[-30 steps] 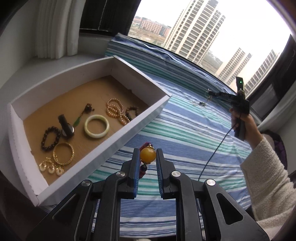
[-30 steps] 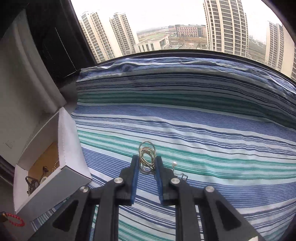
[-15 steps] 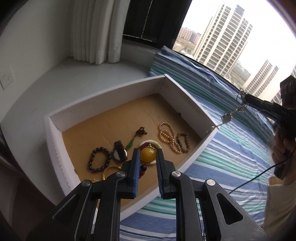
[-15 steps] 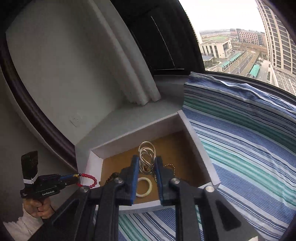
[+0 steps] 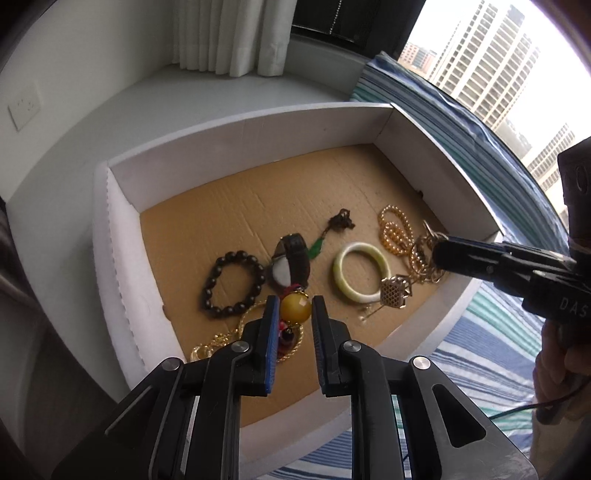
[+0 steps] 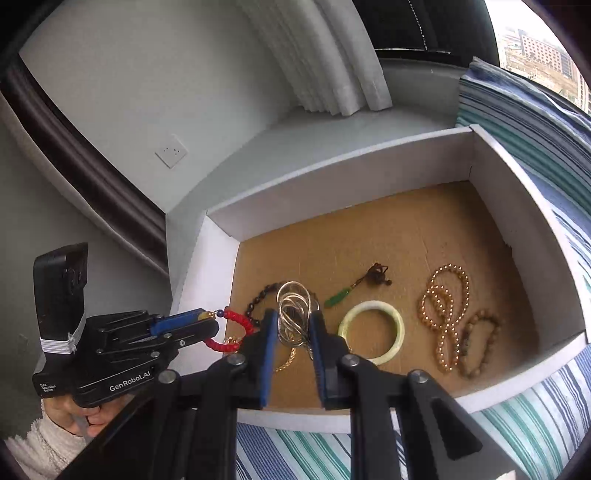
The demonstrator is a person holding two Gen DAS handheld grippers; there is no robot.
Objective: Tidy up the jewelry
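Note:
A white box (image 5: 243, 136) with a brown cardboard floor holds several pieces of jewelry: a dark bead bracelet (image 5: 232, 282), a pale jade bangle (image 5: 361, 271), a gold bead necklace (image 5: 397, 230) and a green pendant (image 5: 317, 246). My left gripper (image 5: 294, 312) is shut on a red bead bracelet with a big amber bead (image 5: 294, 310) and holds it over the box's near left. My right gripper (image 6: 293, 323) is shut on a bundle of silver rings (image 6: 293, 315) over the box; in the left wrist view (image 5: 441, 254) a gold square pendant (image 5: 395, 295) hangs from it.
The box (image 6: 332, 173) stands on a white sill beside a blue and green striped cloth (image 5: 480, 354). White curtains (image 5: 236, 33) hang behind. A wall socket (image 6: 170, 150) sits on the left wall. The far half of the box floor (image 5: 295, 184) is bare cardboard.
Both grippers have swung from the striped cloth to above the box, each still holding its jewelry. Both are now lower and closer to the box floor.

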